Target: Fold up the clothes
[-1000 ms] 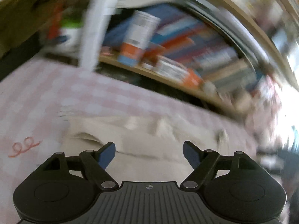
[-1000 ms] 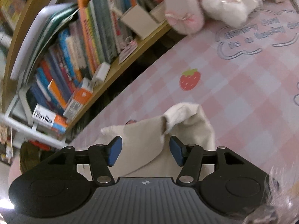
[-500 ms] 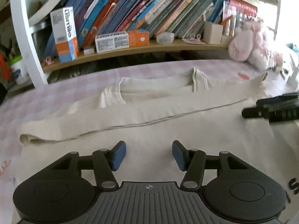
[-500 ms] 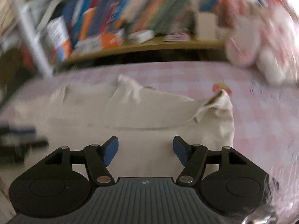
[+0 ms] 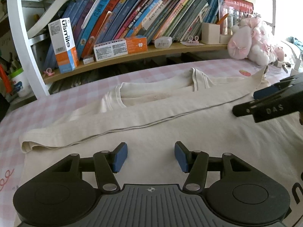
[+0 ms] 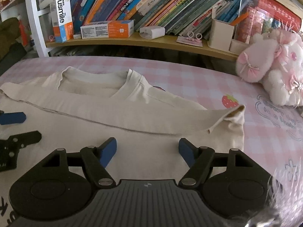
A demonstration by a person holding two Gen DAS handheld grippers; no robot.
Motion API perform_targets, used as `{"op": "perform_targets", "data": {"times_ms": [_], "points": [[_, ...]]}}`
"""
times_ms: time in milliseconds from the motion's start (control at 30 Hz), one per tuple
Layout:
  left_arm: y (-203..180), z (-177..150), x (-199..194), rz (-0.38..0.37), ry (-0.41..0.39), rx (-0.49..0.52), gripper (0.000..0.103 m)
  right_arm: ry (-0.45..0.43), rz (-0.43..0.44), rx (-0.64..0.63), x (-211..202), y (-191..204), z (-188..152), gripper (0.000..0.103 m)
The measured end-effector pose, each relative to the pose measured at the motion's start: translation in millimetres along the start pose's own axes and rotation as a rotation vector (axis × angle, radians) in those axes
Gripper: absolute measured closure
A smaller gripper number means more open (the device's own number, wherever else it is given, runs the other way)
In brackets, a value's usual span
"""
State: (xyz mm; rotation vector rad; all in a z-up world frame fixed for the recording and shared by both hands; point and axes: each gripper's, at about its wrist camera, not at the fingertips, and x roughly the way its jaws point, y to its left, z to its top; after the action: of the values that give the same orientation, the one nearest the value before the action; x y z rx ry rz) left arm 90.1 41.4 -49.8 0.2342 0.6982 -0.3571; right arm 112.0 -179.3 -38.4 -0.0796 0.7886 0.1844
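Cream shirt (image 5: pixel 170 124) on pink-and-white checked sheet (image 6: pixel 189 71)

This is a home, most likely a child's bedroom. A pink-and-white checked bedsheet (image 6: pixel 189 75) printed with a red strawberry (image 6: pixel 229 101) covers the flat surface. Beside it runs a curved wooden shelf (image 5: pixel 132 56) packed with leaning colourful children's books (image 5: pixel 151 13), white-and-orange toothpaste cartons (image 5: pixel 120 47) and a cream pencil pot (image 6: pixel 221 34). A fluffy pink-and-white plush toy (image 6: pixel 272 66) sits on the sheet.
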Motion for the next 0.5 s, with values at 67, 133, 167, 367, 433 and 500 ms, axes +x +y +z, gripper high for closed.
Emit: {"op": "perform_targets", "data": {"times_ms": [67,133,167,367,433,500], "points": [[0.5,-1.0,-0.3,-0.002,-0.007,0.000,0.048,0.001,-0.004,0.005,3.0,2.0,2.3,0.032],[0.5,-2.1,-0.7,-0.002,-0.013,-0.001,0.048,0.001,-0.005,0.012,5.1,3.9,4.2,0.032],[0.3,-2.6,-0.9,-0.002,-0.016,0.001,0.048,-0.002,-0.003,0.012,6.0,4.9,4.7,0.032],[1.8,-2.7,-1.5,-0.015,-0.017,0.007,0.048,-0.003,-0.015,0.037,14.2,6.1,11.0,0.031],[2.4,-2.1,-1.8,-0.020,-0.011,0.010,0.048,-0.005,-0.027,0.031,24.9,2.9,21.0,0.031],[2.3,-1.0,-2.1,-0.025,-0.001,0.016,0.048,-0.030,-0.063,0.002,37.6,-3.2,39.5,0.031]]}}
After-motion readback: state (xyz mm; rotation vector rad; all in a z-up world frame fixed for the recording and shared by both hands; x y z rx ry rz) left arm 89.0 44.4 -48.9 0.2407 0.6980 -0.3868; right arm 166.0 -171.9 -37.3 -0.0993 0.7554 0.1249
